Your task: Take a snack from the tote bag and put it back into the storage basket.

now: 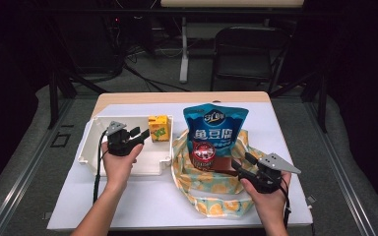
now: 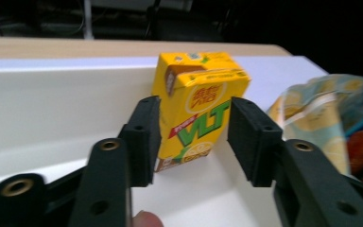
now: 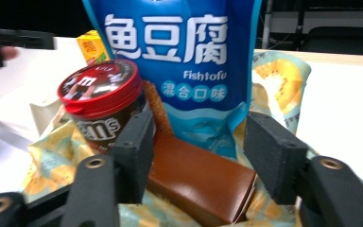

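Note:
A yellow VLT drink carton (image 1: pixel 158 128) (image 2: pixel 194 104) stands upright in the far right corner of a white tray (image 1: pixel 150 164). My left gripper (image 1: pixel 140 133) (image 2: pixel 191 137) is open just in front of the carton, one pad on each side and neither pressing on it. My right gripper (image 1: pixel 242 162) (image 3: pixel 198 146) is open over a patterned cloth bag (image 1: pixel 211 189). A flat brown packet (image 3: pixel 198 182) lies between and just beyond its pads. Behind the packet are a red-lidded M&M's jar (image 3: pixel 101 99) and a tall blue Fishtofu pouch (image 1: pixel 215 128) (image 3: pixel 179 56).
The tray and the cloth bag sit side by side on a white sheet (image 1: pixel 142 201) over a wooden table. Beyond the table's far edge stand a black chair (image 1: pixel 246 54) and a desk leg (image 1: pixel 183 49). Dark floor surrounds the table.

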Tool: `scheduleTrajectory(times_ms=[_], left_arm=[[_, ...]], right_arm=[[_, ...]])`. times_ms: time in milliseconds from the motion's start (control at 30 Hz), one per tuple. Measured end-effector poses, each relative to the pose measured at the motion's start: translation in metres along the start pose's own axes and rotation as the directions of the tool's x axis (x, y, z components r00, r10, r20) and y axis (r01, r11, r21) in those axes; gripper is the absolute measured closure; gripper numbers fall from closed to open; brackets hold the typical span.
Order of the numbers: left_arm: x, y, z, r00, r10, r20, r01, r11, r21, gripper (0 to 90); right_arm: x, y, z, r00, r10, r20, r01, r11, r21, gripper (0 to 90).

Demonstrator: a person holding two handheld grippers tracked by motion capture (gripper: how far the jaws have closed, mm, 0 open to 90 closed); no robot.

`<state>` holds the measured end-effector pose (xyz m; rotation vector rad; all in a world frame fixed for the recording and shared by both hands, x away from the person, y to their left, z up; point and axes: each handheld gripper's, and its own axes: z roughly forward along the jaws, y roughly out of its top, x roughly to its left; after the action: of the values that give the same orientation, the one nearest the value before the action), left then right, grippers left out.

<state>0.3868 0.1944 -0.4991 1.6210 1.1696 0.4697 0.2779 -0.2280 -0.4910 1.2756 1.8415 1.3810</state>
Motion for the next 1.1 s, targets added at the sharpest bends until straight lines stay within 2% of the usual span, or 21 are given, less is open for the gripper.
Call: scheduleTrajectory(times_ms=[67,167,267,300,433,467,533,633,700,733,800,900,967,1100], left_arm=[[-0.001,-0.002,-0.008,0.9998,0.006,0.017,-0.006,0.9998,-0.02,49.1],[-0.005,-0.007,-0.016,0.9986,0.029,0.044,-0.028,0.9994,-0.022,47.3],[-0.01,-0.012,-0.022,0.9965,0.045,0.07,-0.044,0.9989,-0.017,46.3],[-0.012,-0.014,-0.024,0.9957,0.046,0.081,-0.044,0.9986,-0.03,46.2],[-0.016,-0.019,-0.029,0.9924,0.079,0.094,-0.075,0.996,-0.049,45.7],[-0.017,-0.02,-0.031,0.992,0.077,0.1,-0.072,0.996,-0.053,45.7],[-0.019,-0.021,-0.034,0.9904,0.064,0.122,-0.056,0.9962,-0.066,45.4],[-0.023,-0.021,-0.035,0.9874,0.076,0.139,-0.067,0.9955,-0.066,44.8],[-0.025,-0.021,-0.037,0.9876,0.103,0.119,-0.096,0.9933,-0.065,47.0],[-0.026,-0.022,-0.038,0.9876,0.109,0.113,-0.1,0.992,-0.076,47.7],[-0.027,-0.022,-0.039,0.9859,0.109,0.127,-0.1,0.9919,-0.079,47.6],[-0.028,-0.023,-0.038,0.9858,0.108,0.129,-0.101,0.9928,-0.064,46.0],[-0.028,-0.023,-0.037,0.9867,0.103,0.126,-0.096,0.9938,-0.055,45.8],[-0.028,-0.023,-0.038,0.9866,0.099,0.129,-0.092,0.994,-0.06,46.7]], right_arm=[[-0.002,0.003,0.003,1.0,-0.007,0.007,0.007,1.0,0.006,46.2],[-0.004,0.008,0.008,0.9994,-0.024,0.026,0.024,1.0,0.011,48.6],[-0.007,0.013,0.014,0.9989,-0.031,0.035,0.031,0.999,0.01,56.7],[-0.007,0.014,0.015,0.9986,-0.03,0.043,0.029,1.0,0.011,59.1],[-0.013,0.024,0.022,0.998,-0.037,0.051,0.036,0.999,0.014,63.3],[-0.014,0.025,0.023,0.9981,-0.037,0.05,0.037,0.999,0.012,63.6],[-0.018,0.03,0.026,0.9974,-0.04,0.059,0.04,0.999,0.007,63.6],[-0.025,0.035,0.029,0.9975,-0.045,0.055,0.045,0.999,0.0,62.9],[-0.027,0.038,0.032,0.9982,-0.046,0.039,0.046,0.999,-0.006,59.1],[-0.028,0.04,0.034,0.998,-0.056,0.031,0.056,0.998,0.001,54.5],[-0.028,0.042,0.038,0.9967,-0.078,0.026,0.078,0.997,-0.002,51.7],[-0.028,0.044,0.042,0.9959,-0.089,0.02,0.089,0.996,-0.009,51.2],[-0.029,0.046,0.046,0.9972,-0.073,0.018,0.073,0.997,-0.01,50.2],[-0.03,0.05,0.053,0.9969,-0.076,-0.02,0.076,0.997,-0.011,50.4]])
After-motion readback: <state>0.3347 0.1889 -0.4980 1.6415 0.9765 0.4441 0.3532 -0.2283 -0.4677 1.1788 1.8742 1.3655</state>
